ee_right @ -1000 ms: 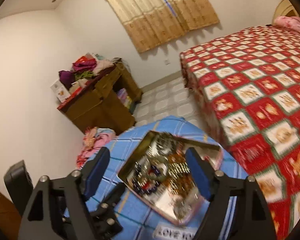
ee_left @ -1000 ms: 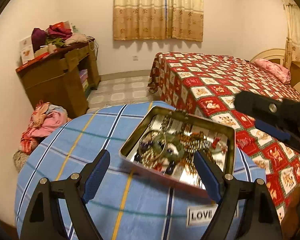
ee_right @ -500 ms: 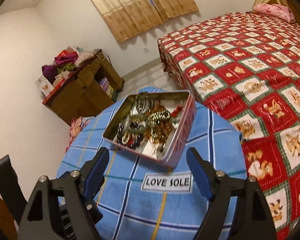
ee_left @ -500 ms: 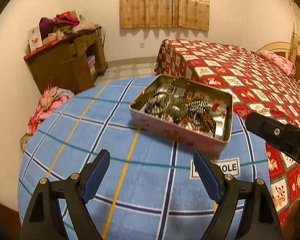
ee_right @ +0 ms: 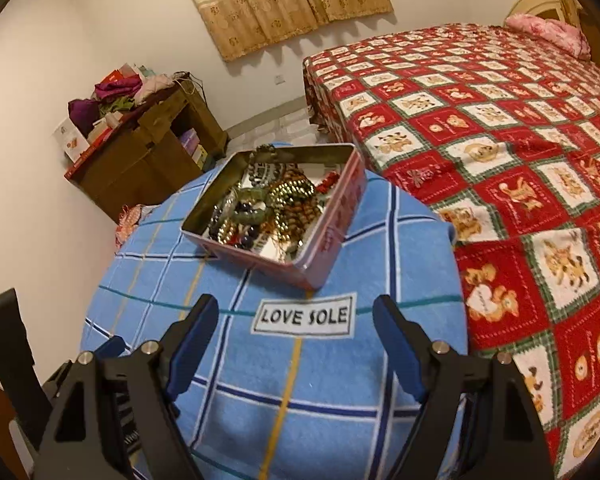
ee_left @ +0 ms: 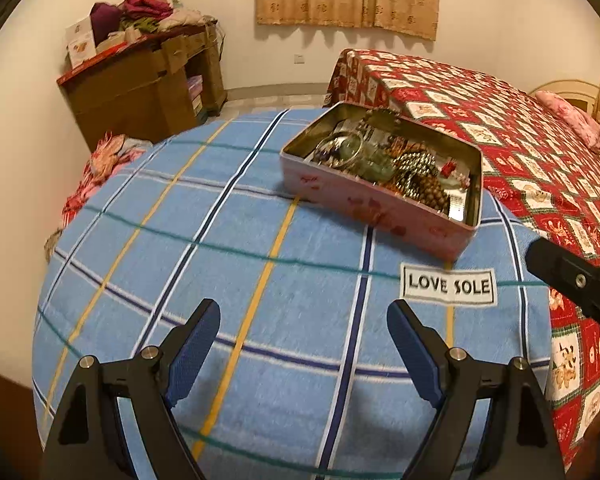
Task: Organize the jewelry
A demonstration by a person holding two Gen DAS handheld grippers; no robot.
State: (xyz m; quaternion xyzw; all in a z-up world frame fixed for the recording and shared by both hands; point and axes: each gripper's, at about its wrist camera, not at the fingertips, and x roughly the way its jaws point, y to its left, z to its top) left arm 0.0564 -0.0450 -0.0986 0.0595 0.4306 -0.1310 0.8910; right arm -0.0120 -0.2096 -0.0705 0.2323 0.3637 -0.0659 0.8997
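Note:
A pink metal tin (ee_left: 364, 208) stands on a table covered by a blue plaid cloth (ee_left: 228, 264). It holds tangled jewelry (ee_left: 400, 168): bead bracelets, green bangles, a watch. The tin also shows in the right wrist view (ee_right: 332, 216), with the jewelry (ee_right: 268, 208) inside it. My left gripper (ee_left: 304, 344) is open and empty, low over the cloth, well short of the tin. My right gripper (ee_right: 296, 340) is open and empty over the "LOVE SOLE" label (ee_right: 304, 316), just short of the tin's near corner. The right gripper's body (ee_left: 572, 280) shows at the left view's right edge.
A bed with a red patterned cover (ee_right: 500, 128) stands right beside the table. A brown desk piled with clothes (ee_left: 140, 80) is at the back left wall. Clothes lie on the floor (ee_left: 104, 160) by the table's left edge.
Both grippers have drawn back and lowered from above the tin; the tin now sits farther ahead, and more cloth shows before the fingers. Both stayed open.

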